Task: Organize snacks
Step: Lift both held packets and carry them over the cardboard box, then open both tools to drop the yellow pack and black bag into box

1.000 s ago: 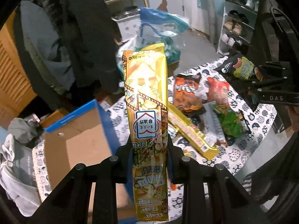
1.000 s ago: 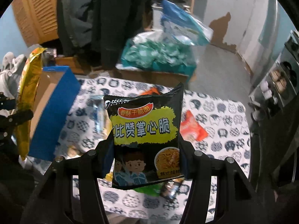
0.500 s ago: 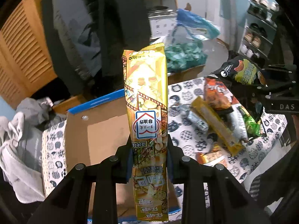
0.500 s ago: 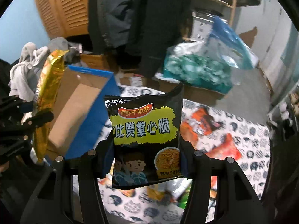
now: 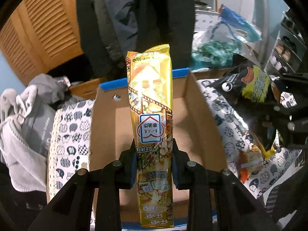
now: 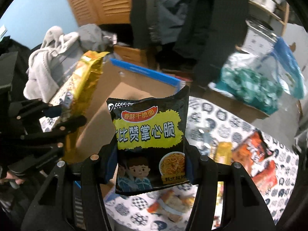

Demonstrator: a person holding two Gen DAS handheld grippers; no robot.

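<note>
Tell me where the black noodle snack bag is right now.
The black noodle snack bag is clamped in the right gripper, held just right of the open cardboard box, above the cat-print tablecloth.

left claw [image 5: 153, 159] | clamps yellow snack pack [image 5: 152, 119] | above cardboard box [image 5: 107, 127]

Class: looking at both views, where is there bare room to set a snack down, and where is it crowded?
Free: the bare floor of the cardboard box, bordered by its brown walls and blue rim. Crowded: the patterned tablecloth right of the box, strewn with snack packets such as the orange packet.
</note>
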